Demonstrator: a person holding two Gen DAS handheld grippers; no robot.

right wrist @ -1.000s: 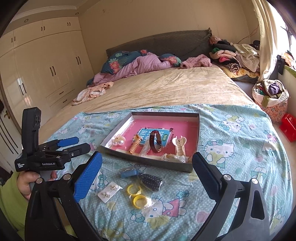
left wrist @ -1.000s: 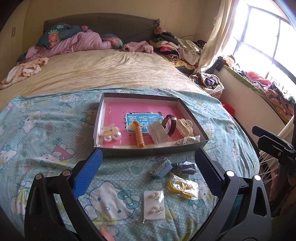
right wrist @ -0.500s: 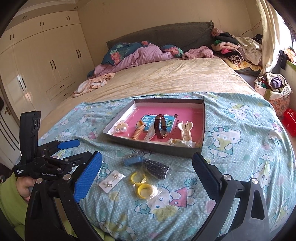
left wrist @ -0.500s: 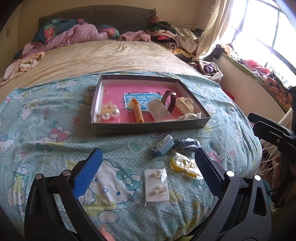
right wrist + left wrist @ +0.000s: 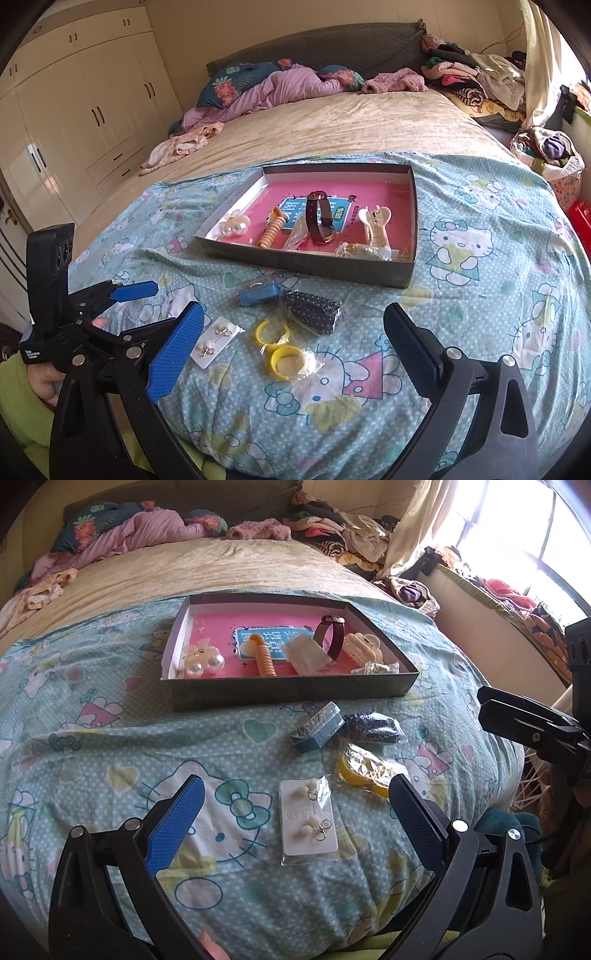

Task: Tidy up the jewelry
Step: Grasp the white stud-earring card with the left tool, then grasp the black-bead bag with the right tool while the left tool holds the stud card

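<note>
A shallow grey box (image 5: 291, 692) (image 5: 321, 267) with a pink floor lies on the patterned bedspread. It holds a pearl clip (image 5: 202, 664), an orange spiral tie (image 5: 265, 661), a brown watch (image 5: 318, 218) and a cream claw clip (image 5: 376, 225). In front of it lie a blue ring box (image 5: 317, 728) (image 5: 257, 291), a dark dotted packet (image 5: 375, 729) (image 5: 314, 312), bagged yellow rings (image 5: 364, 770) (image 5: 282, 350) and an earring card (image 5: 309, 821) (image 5: 214, 341). My left gripper (image 5: 295, 812) hangs open just above the earring card. My right gripper (image 5: 293, 343) is open over the yellow rings.
Crumpled bedding and pillows (image 5: 280, 85) lie at the headboard, and clothes (image 5: 476, 81) are piled at the far right. White wardrobes (image 5: 66, 110) line the left wall. A hand in a green sleeve (image 5: 22, 391) holds the left tool. The bed edge is close below both grippers.
Both grippers have drawn back toward the near bed edge and tilted down, so the box and loose items sit higher in view. Both stay open; nothing on the bed has moved.
</note>
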